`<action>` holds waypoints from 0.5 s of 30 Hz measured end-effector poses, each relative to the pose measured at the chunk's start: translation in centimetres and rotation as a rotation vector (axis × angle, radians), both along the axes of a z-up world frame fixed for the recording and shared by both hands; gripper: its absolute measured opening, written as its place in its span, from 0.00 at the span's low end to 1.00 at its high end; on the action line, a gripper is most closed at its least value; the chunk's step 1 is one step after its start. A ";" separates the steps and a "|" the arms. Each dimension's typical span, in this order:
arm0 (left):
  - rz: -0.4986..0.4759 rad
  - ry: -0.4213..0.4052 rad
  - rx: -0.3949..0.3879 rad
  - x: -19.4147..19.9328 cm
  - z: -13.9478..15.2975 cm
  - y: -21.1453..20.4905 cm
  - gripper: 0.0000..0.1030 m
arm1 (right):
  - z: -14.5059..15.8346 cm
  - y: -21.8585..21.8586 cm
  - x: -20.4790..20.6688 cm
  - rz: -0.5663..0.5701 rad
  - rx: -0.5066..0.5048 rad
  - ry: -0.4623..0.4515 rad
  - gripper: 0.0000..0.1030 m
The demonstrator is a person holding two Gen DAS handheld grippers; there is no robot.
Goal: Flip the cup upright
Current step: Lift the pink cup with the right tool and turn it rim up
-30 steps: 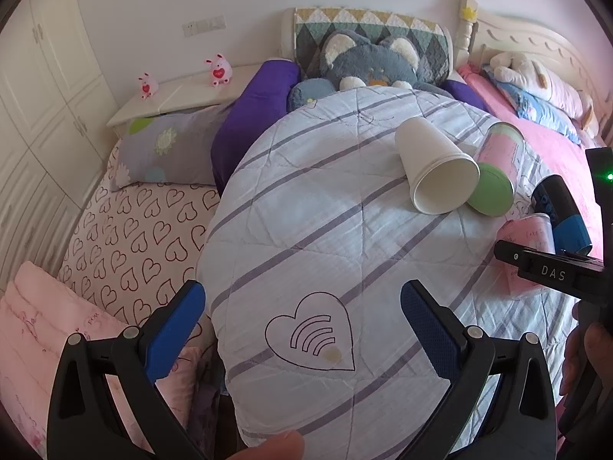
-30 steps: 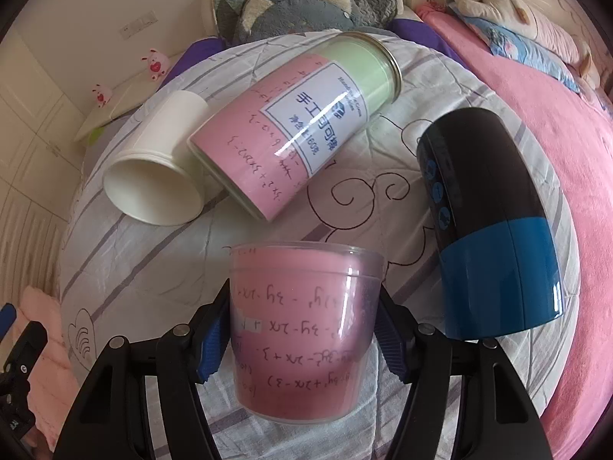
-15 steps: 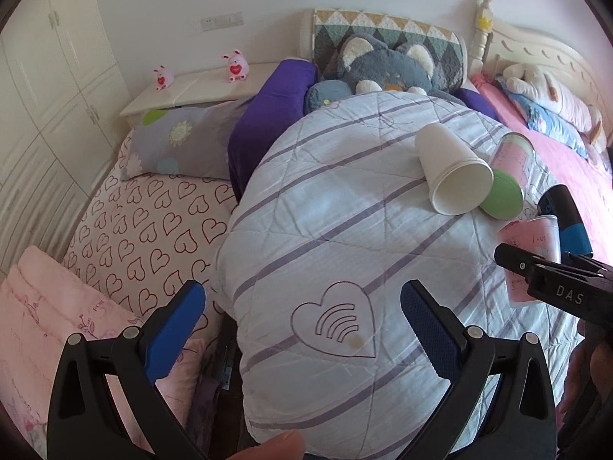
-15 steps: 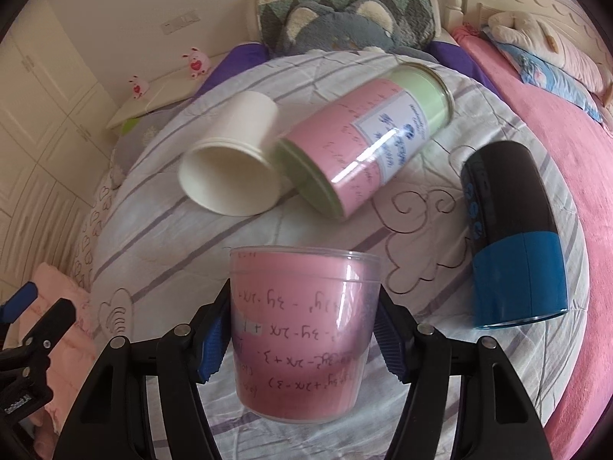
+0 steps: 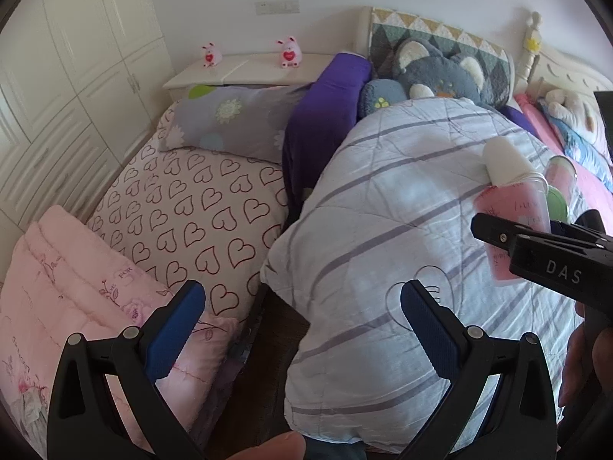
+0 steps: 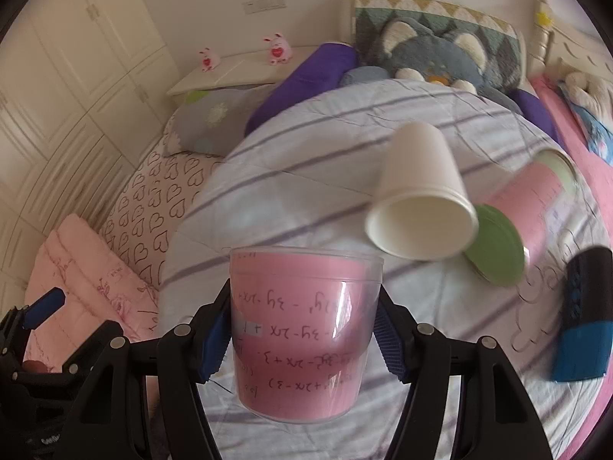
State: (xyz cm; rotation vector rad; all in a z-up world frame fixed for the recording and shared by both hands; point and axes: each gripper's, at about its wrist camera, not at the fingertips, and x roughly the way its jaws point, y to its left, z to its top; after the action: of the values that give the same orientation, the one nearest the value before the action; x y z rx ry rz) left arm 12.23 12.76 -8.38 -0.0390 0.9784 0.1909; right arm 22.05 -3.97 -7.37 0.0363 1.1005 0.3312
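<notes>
My right gripper (image 6: 302,341) is shut on a clear plastic cup with a pink paper liner (image 6: 302,329), held upright above the striped quilt (image 6: 291,176). The same cup (image 5: 513,226) shows at the right of the left wrist view, clamped by the right gripper. My left gripper (image 5: 302,329) is open and empty, over the quilt's left edge. A white paper cup (image 6: 421,195) lies on its side, mouth toward me.
A pink canister with a green lid (image 6: 517,222) lies beside the white cup. A black and blue cup (image 6: 586,314) lies at the right. Pillows, a grey plush (image 5: 436,73), a heart-print sheet (image 5: 199,207) and a pink folded blanket (image 5: 65,295) surround the quilt.
My right gripper has carried the pink cup leftward and up across the quilt, so the other cups slid right in its view. My left gripper has swung left toward the heart-print sheet.
</notes>
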 end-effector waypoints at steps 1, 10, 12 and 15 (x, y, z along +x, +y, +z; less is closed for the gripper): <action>0.004 -0.001 -0.001 0.0 -0.1 0.2 1.00 | 0.0 0.6 0.3 0.011 -0.001 0.000 0.64; 0.014 0.010 -0.002 -0.1 -0.5 0.9 1.00 | -1.6 2.6 0.8 0.051 -0.005 0.038 0.64; 0.016 0.014 -0.004 0.0 -0.6 1.0 1.00 | -2.2 2.9 1.0 0.057 -0.009 0.057 0.64; 0.015 0.015 -0.004 0.0 -0.6 1.0 1.00 | -3.0 3.2 1.2 0.061 -0.013 0.076 0.65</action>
State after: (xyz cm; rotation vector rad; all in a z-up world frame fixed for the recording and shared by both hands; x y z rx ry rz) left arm 12.21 13.71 -8.95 -0.0485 0.9932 0.2037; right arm 23.25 -0.81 -10.36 0.0035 1.1812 0.3797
